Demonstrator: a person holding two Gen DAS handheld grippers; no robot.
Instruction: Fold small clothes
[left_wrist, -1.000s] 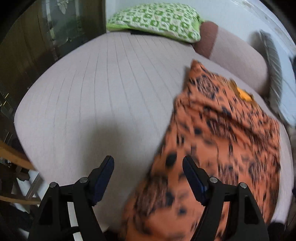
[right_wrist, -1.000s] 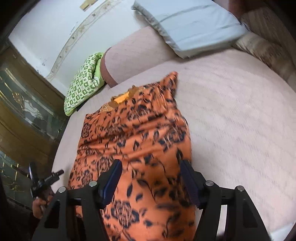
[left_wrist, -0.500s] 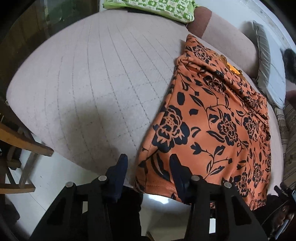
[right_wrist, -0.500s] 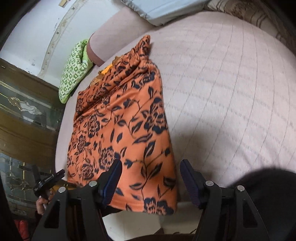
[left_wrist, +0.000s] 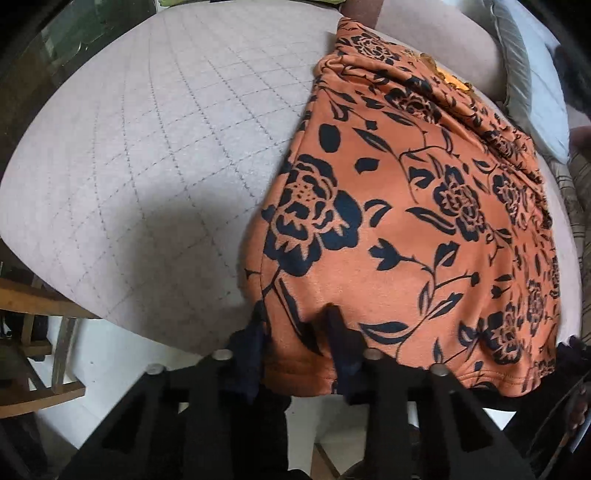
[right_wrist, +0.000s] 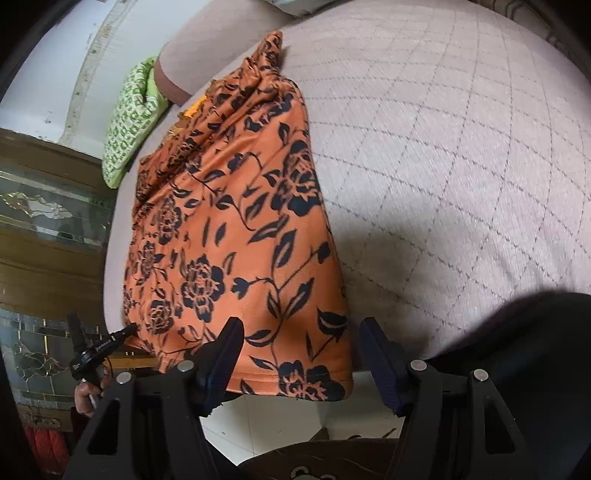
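The garment (left_wrist: 424, 229) lies on the bed (left_wrist: 166, 147), its near hem overhanging the edge; pillows (right_wrist: 129, 122) lie behind.

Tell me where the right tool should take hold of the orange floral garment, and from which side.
Grip the near hem corner of the orange floral garment, coming in from the bed's front edge. It overhangs there, so the open right tool can straddle it.

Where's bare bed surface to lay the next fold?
Bare quilt lies on the right gripper side of the orange floral garment, and more on the left gripper side. Crowded at the far end: pillows.
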